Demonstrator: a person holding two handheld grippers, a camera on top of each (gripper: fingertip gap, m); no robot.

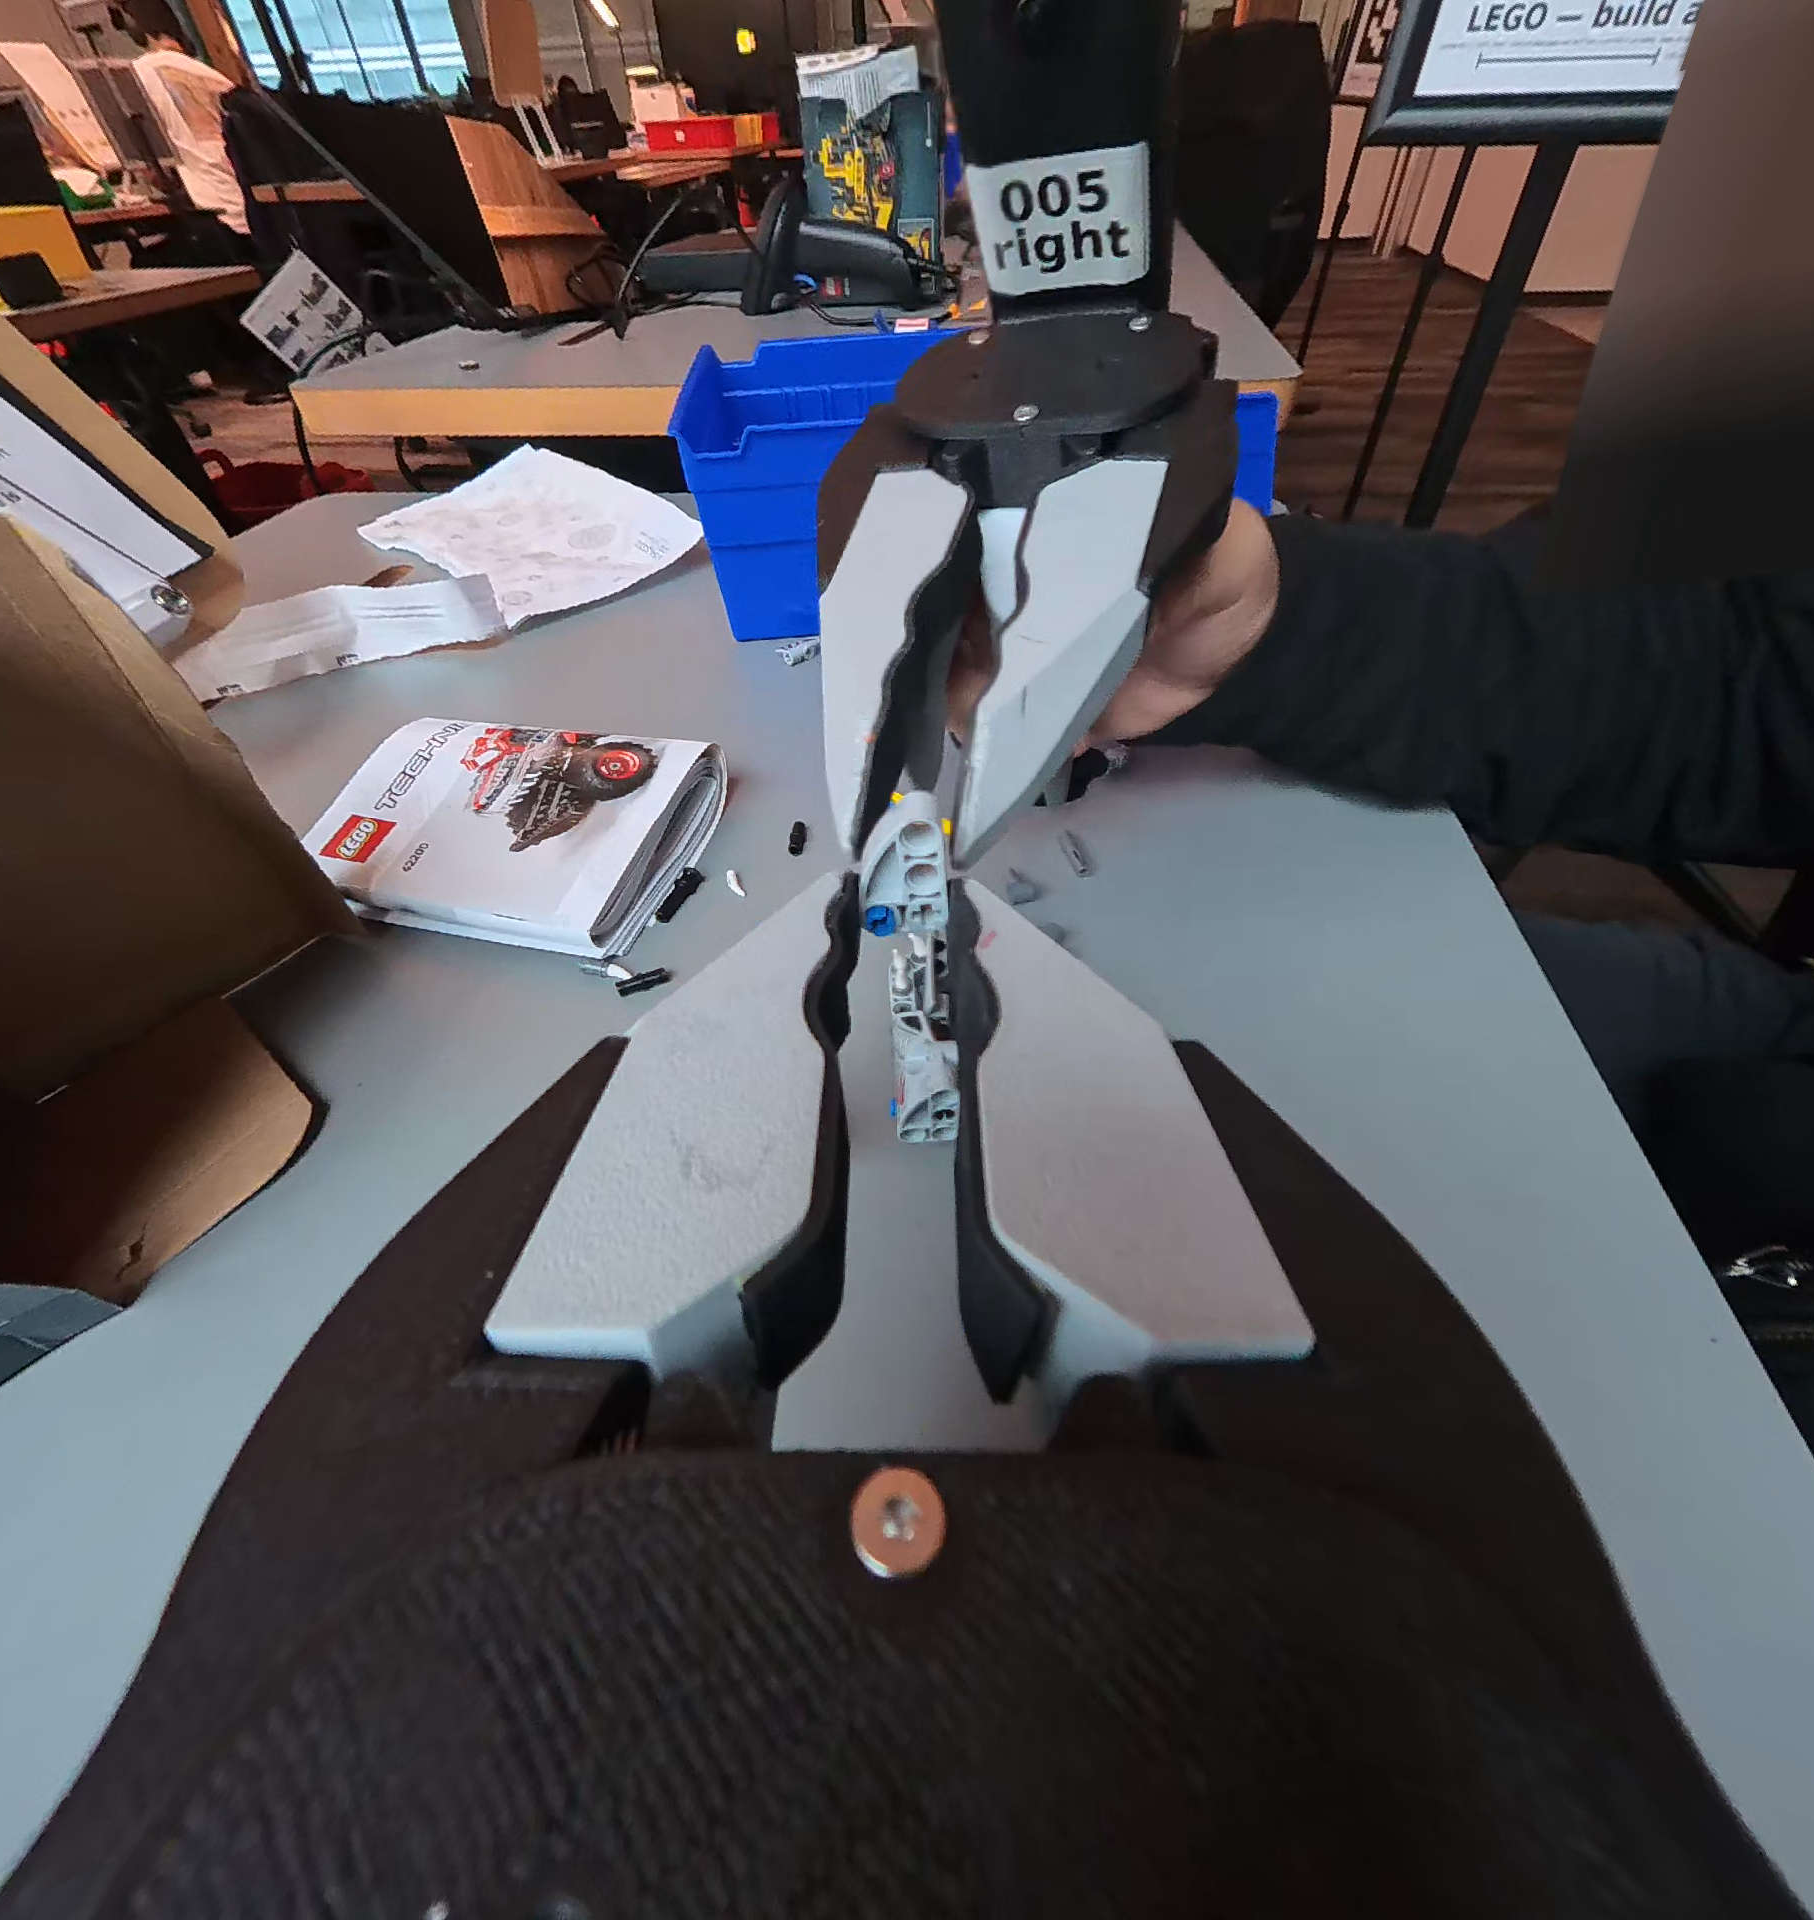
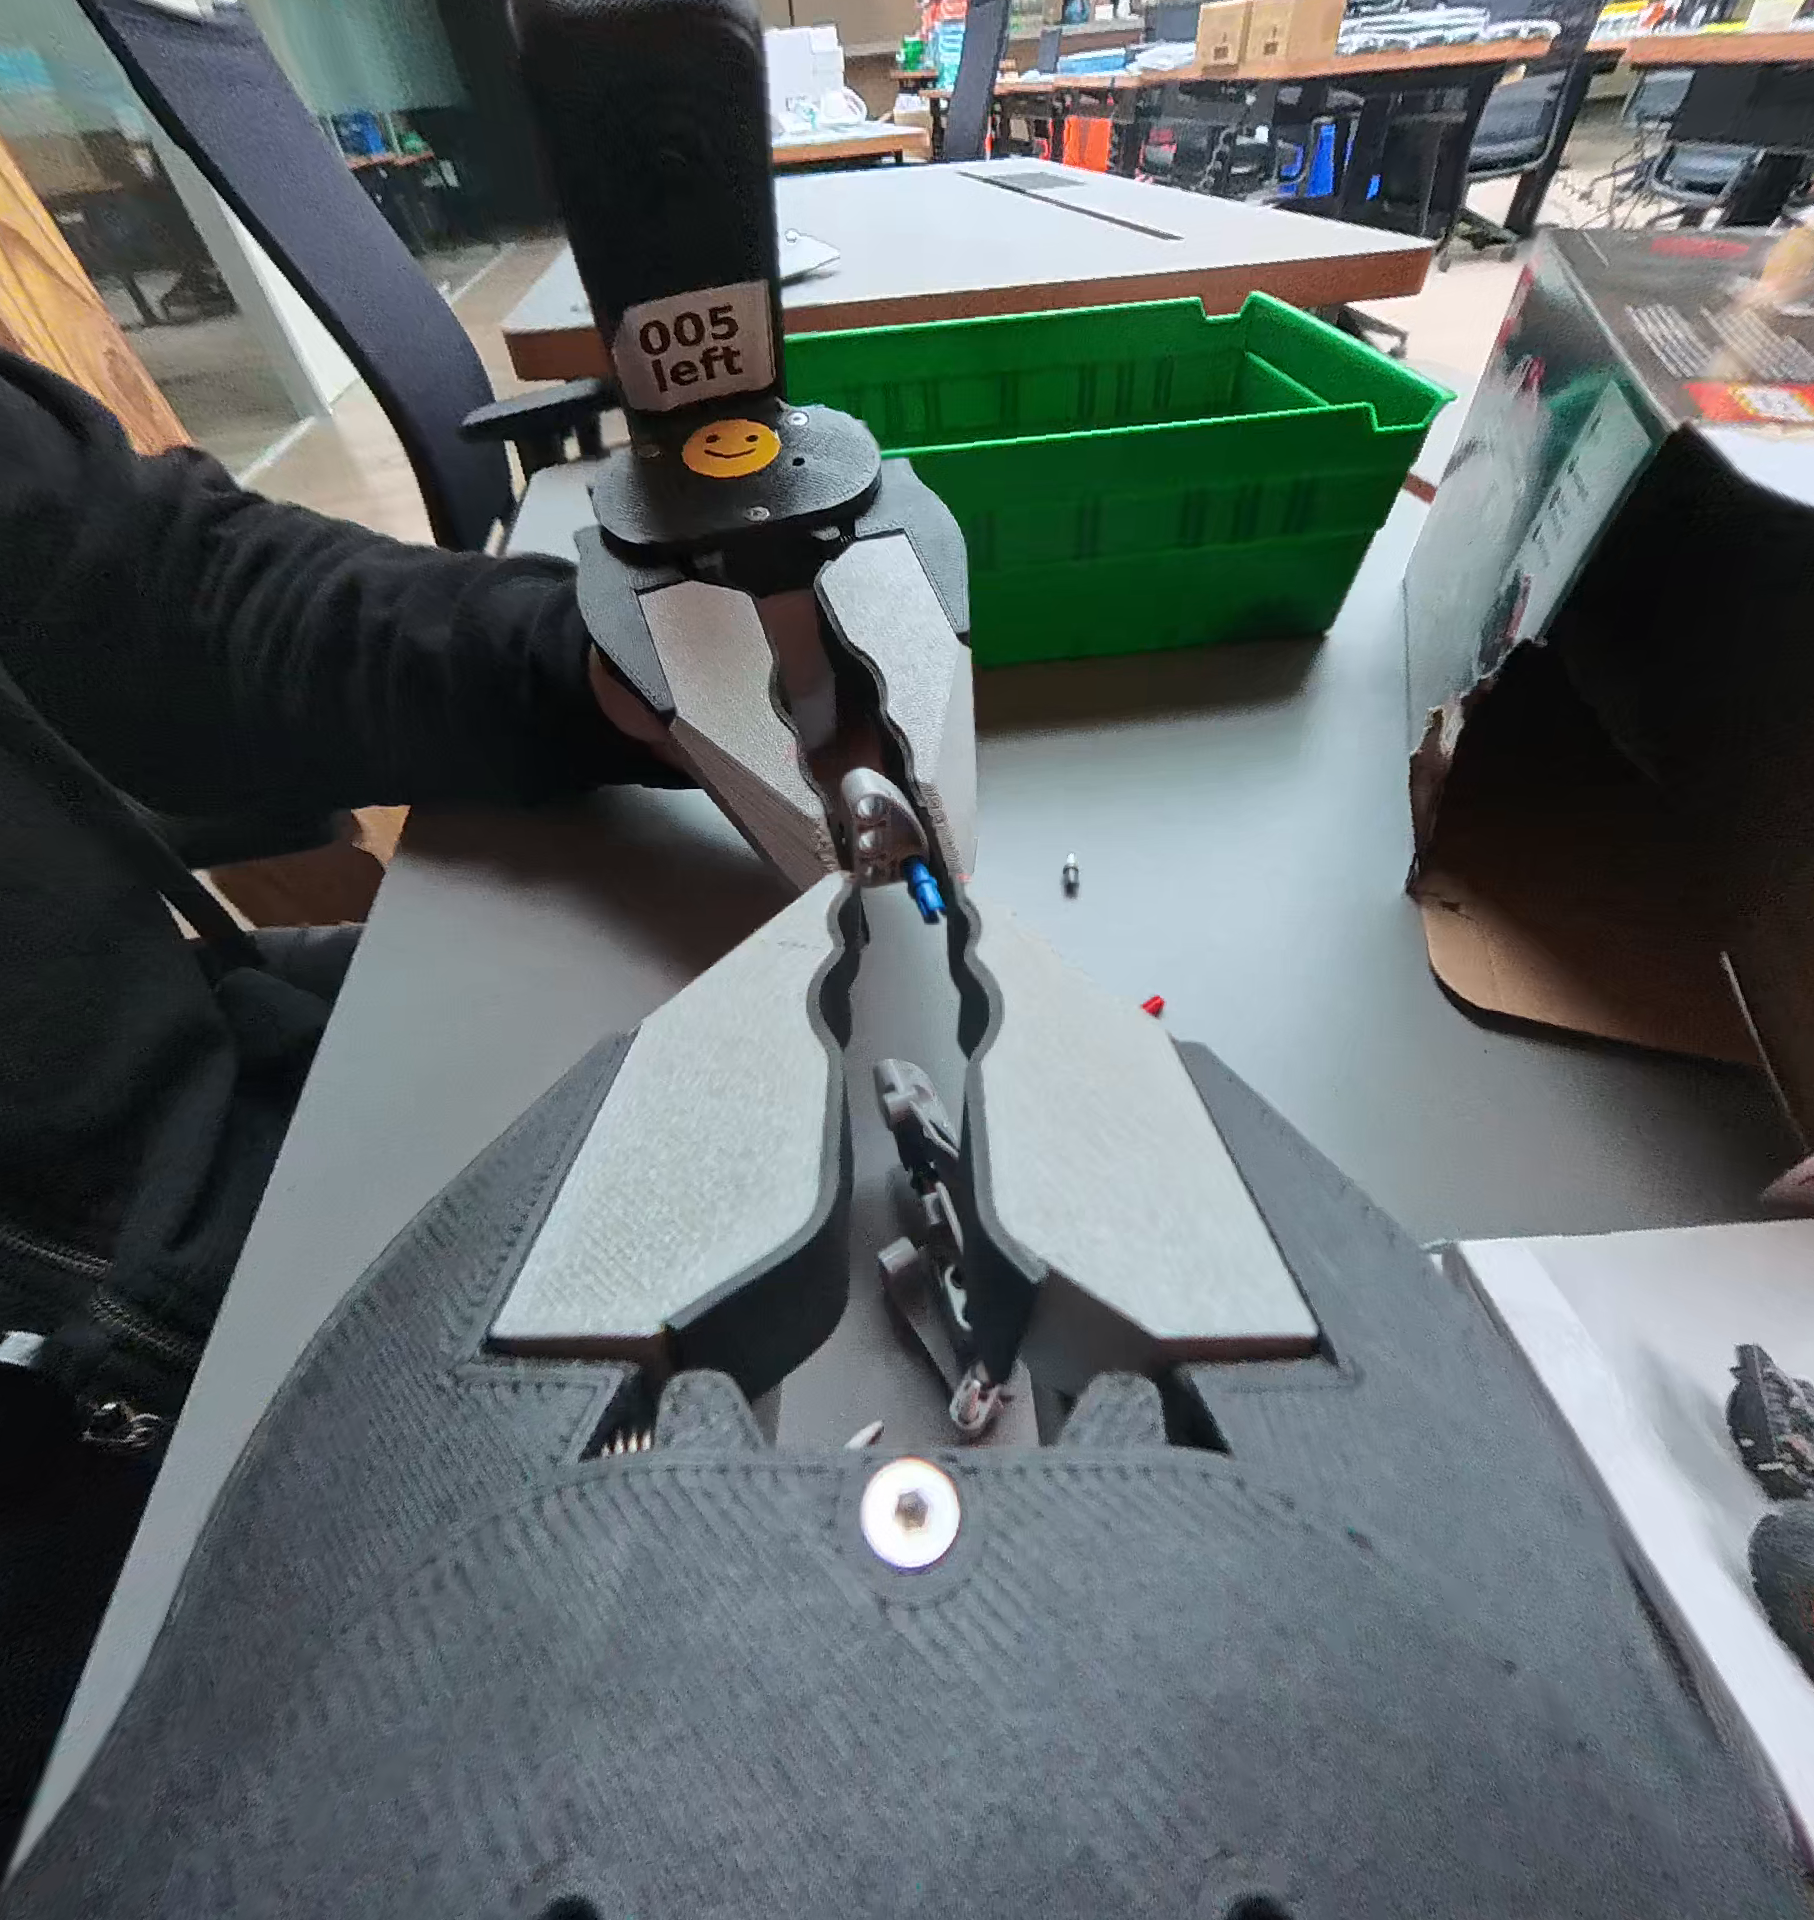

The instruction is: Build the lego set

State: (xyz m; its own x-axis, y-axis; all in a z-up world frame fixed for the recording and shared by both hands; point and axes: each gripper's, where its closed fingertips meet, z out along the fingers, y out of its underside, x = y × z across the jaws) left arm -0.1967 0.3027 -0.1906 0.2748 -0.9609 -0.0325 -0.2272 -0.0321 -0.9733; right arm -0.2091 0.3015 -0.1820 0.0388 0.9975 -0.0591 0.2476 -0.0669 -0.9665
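The left gripper point(image 1: 908, 894) clenched a small grey assembly point(image 1: 918, 1039); the right gripper point(image 2: 908, 894) gripped its far end. Loose pins point(image 1: 641, 979) remained, so building seemed early.

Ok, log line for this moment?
left tool shut on grey lego assembly | right tool shut on same assembly | tools tip to tip over table

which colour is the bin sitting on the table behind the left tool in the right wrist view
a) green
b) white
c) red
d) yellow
a: the bin standing on the grey table behind the left tool is plainly bright green; the blue bin appears only in the left wrist view, behind the right tool.
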